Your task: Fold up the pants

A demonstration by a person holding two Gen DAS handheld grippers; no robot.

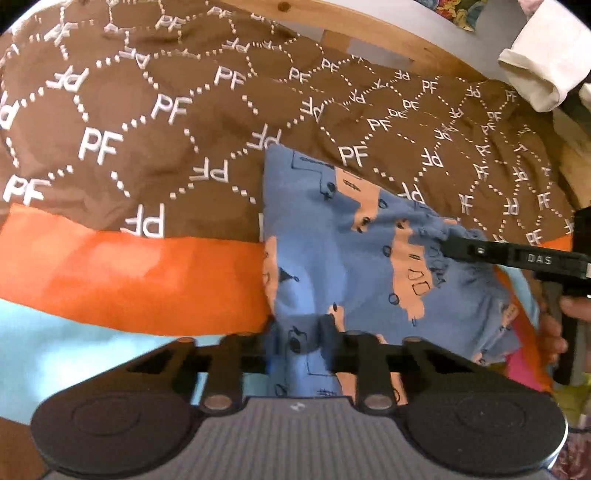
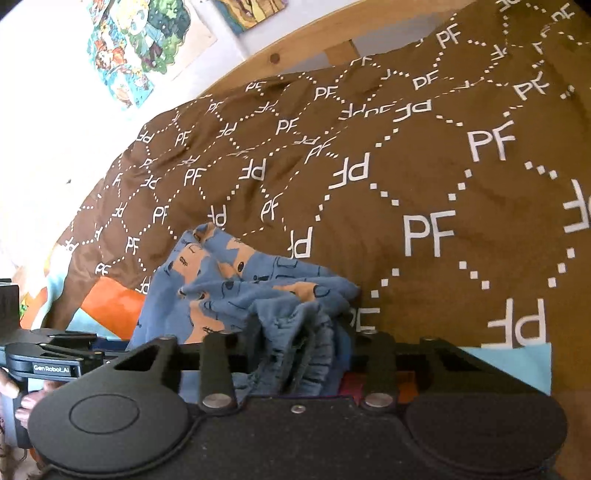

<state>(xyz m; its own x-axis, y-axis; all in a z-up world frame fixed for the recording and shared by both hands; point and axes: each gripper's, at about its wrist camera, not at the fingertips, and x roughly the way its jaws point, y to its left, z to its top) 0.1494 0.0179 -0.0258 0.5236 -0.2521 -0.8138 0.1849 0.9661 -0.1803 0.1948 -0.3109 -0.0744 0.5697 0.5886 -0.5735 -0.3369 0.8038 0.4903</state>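
Note:
Blue pants (image 1: pixel 354 266) with orange patches and black drawings lie on a brown bedcover (image 1: pixel 147 122) printed with white "PF" letters. My left gripper (image 1: pixel 301 339) is shut on the near edge of the pants. My right gripper (image 2: pixel 295 332) is shut on the gathered waistband of the pants (image 2: pixel 258 291). In the left wrist view the right gripper (image 1: pixel 454 247) comes in from the right and pinches the ruffled waistband. In the right wrist view the left gripper (image 2: pixel 85 341) shows at the left edge.
The bedcover has an orange band (image 1: pixel 129 273) and a light blue band (image 1: pixel 55 343) near me. A wooden bed frame (image 1: pixel 369 33) runs along the far side. A rolled white cloth (image 1: pixel 543 62) lies at the far right. Colourful posters (image 2: pixel 140 44) hang on the wall.

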